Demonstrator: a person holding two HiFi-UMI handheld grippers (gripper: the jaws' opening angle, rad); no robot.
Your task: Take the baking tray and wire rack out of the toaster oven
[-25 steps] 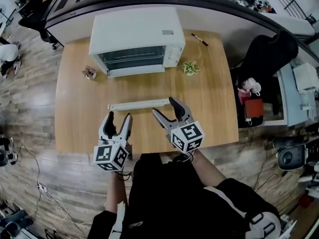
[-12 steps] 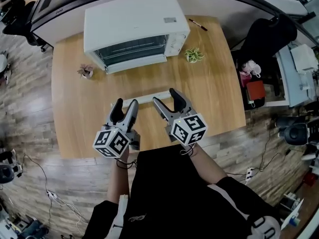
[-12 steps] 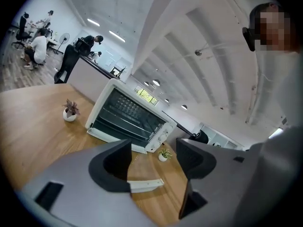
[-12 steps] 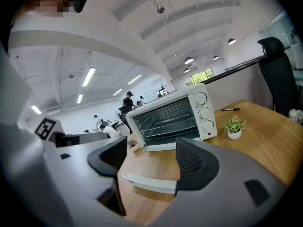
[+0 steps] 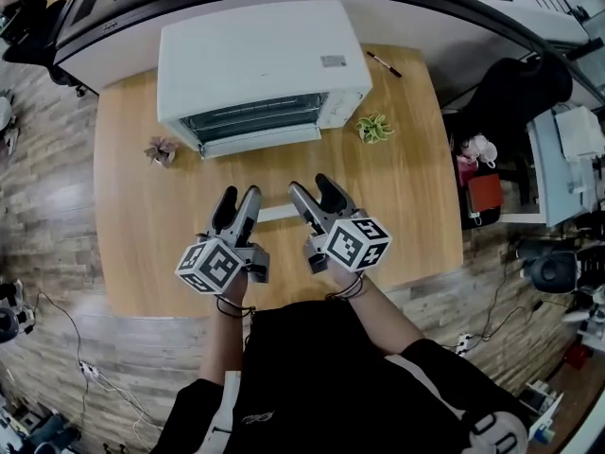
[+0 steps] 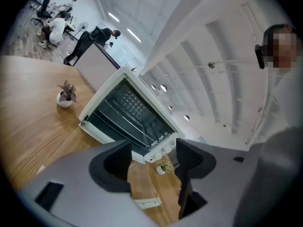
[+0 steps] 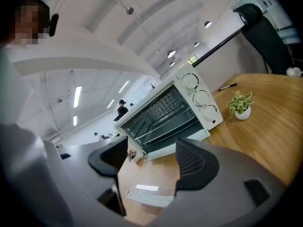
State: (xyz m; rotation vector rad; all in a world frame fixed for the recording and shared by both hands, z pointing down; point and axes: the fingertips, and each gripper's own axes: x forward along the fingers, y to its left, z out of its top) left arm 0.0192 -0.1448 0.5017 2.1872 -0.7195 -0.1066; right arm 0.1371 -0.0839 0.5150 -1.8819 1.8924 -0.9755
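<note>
The white toaster oven (image 5: 255,60) stands at the far side of the wooden table (image 5: 132,253) with its door (image 5: 260,141) folded down. Through the opening I see a wire rack (image 7: 163,109) on an upper level and a second shelf below it; whether that is the baking tray I cannot tell. The rack (image 6: 135,109) also shows in the left gripper view. My left gripper (image 5: 236,200) and right gripper (image 5: 317,190) hover side by side in front of the oven, both open and empty. In their own views the left gripper (image 6: 154,157) and right gripper (image 7: 151,157) point at the oven's mouth.
A flat pale strip (image 5: 279,214) lies on the table between and under the grippers. A small pink plant (image 5: 161,149) sits left of the oven, a green potted plant (image 5: 375,127) to its right, a pen (image 5: 383,63) behind it. A black chair (image 5: 510,93) stands beyond the table's right edge.
Both grippers have moved forward toward the oven and now overlap the pale strip's ends. Both have rolled at the wrist. Jaws stay wide.
</note>
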